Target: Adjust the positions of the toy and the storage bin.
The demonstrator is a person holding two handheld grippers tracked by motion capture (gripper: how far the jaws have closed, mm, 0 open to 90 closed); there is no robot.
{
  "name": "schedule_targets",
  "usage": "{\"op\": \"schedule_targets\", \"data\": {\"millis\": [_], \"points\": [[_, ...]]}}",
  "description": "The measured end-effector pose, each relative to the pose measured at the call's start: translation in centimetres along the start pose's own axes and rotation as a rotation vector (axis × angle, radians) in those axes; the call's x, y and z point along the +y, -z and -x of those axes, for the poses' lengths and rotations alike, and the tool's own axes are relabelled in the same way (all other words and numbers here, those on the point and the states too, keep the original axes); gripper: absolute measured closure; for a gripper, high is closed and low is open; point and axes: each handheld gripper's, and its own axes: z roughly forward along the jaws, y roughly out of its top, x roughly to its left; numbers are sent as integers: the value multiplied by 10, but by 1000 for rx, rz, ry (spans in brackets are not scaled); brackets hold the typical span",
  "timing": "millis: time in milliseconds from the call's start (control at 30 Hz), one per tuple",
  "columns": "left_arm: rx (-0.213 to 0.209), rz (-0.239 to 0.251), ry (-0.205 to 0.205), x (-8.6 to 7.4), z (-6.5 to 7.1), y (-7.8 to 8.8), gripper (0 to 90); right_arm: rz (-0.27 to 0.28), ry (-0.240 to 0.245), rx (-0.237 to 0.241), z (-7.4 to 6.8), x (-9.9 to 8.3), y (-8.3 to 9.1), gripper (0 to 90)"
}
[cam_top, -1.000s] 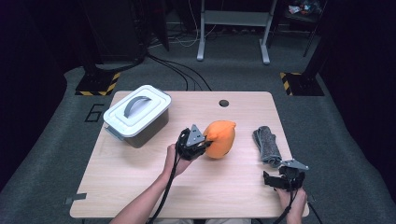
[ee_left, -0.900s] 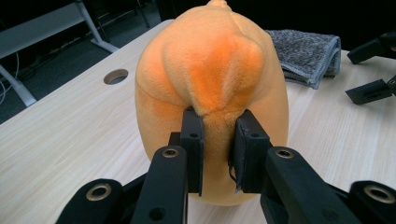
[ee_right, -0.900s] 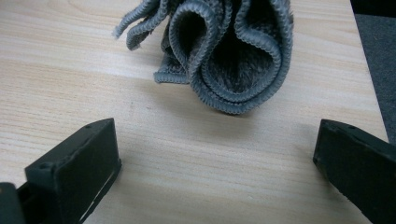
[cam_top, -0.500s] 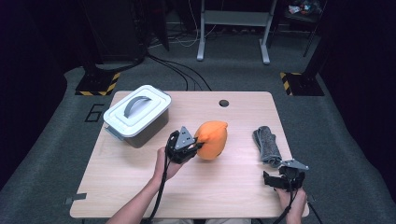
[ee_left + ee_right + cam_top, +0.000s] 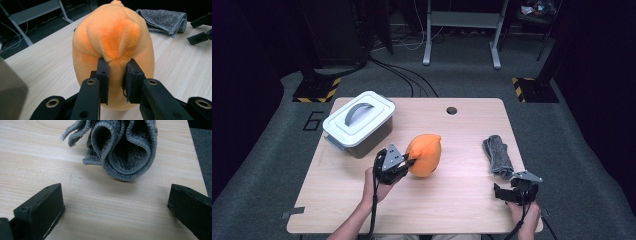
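An orange plush toy rests on the wooden table near its middle. My left gripper is shut on a fold of the toy's fabric; the left gripper view has both pads pinching the orange plush toy at its near side. A folded grey towel lies at the right of the table. My right gripper stands open just short of the towel's near end. In the right gripper view the grey towel lies ahead of the wide-spread jaws, apart from them.
A white lidded box with a grey handle stands at the table's back left, close to the toy. A small round hole sits near the far edge. Stands and cables cover the dark floor behind.
My left gripper has slid leftward across the table, dragging the orange plush toy with it, nearer the white box. The right gripper and the towel have stayed put.
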Motion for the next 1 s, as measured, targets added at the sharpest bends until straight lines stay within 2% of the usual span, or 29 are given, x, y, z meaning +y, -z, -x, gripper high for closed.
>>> {"op": "schedule_targets", "data": {"millis": [400, 667, 1000], "points": [[58, 6, 65, -29, -6, 37, 760, 0, 2, -6, -1, 0, 0, 0], [98, 5, 91, -48, -7, 60, 758, -1, 0, -11, -2, 0, 1, 0], [128, 11, 153, -68, -4, 86, 757, 6, 17, -16, -2, 0, 1, 0]]}}
